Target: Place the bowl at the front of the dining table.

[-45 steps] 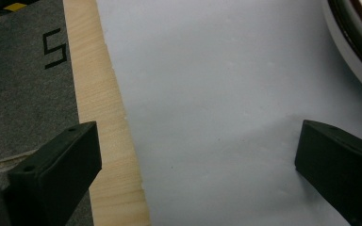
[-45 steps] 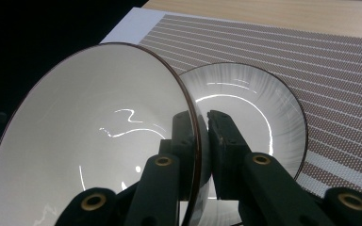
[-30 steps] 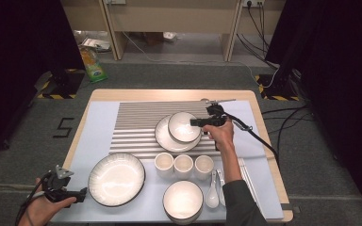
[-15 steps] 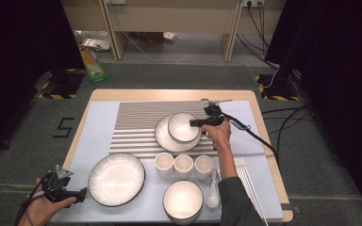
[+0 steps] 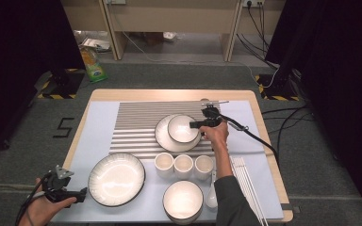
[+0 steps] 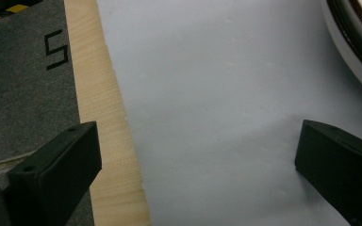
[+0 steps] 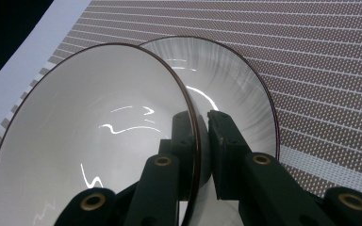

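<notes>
A small white bowl with a dark rim rests on a white plate on the striped mat. My right gripper is shut on the bowl's right rim. In the right gripper view one jaw is inside the bowl and the other outside, the right gripper pinching the rim, with the plate behind. My left gripper hovers at the table's front left corner, left of a large plate. In the left gripper view that left gripper is open over the blue mat, the plate's rim at upper right.
Three white cups stand in a row in front of the plate. Near the front edge are another bowl, a spoon and white chopsticks. The wooden table edge lies under my left jaw.
The right hand has shifted very slightly left with the bowl's rim in its jaws. The left gripper has not moved.
</notes>
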{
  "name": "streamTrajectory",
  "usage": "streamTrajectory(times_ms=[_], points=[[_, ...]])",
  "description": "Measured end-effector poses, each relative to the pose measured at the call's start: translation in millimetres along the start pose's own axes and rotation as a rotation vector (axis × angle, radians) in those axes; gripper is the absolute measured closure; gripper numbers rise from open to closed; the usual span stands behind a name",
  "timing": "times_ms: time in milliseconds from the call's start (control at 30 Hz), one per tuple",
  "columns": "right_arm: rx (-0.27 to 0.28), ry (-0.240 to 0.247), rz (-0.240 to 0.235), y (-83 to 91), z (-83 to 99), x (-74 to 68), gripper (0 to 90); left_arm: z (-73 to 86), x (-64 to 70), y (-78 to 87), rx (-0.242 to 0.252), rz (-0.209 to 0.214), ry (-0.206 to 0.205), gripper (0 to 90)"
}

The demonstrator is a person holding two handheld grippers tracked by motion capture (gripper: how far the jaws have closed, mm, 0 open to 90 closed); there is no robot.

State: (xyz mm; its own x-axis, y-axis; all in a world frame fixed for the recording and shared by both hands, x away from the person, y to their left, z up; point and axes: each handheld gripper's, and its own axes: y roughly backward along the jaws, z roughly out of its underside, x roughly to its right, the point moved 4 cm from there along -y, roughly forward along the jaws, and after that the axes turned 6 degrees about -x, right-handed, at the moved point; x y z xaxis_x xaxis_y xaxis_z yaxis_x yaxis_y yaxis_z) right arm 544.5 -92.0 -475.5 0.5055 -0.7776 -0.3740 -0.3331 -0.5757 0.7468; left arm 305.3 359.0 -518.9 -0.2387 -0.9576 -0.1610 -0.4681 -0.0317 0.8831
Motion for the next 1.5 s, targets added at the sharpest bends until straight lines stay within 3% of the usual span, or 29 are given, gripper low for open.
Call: streamTrajectory(times_ms=[933, 1200, 1500], points=[[-0.001, -0.031, 0.038, -7.6, 2.1, 0.4, 79.2, 0.0, 0.7, 0.3, 0.000, -0.009, 0.001, 0.0], [0.040, -0.047, 0.031, 5.1, -2.2, 0.1, 65.3, 0.0, 0.9, 0.4, 0.001, -0.009, 0.000, 0.0], [0.061, 0.001, 0.023, 31.2, 6.7, -4.6, 53.2, 0.2, 0.7, 0.3, 0.001, -0.006, 0.002, 0.0]])
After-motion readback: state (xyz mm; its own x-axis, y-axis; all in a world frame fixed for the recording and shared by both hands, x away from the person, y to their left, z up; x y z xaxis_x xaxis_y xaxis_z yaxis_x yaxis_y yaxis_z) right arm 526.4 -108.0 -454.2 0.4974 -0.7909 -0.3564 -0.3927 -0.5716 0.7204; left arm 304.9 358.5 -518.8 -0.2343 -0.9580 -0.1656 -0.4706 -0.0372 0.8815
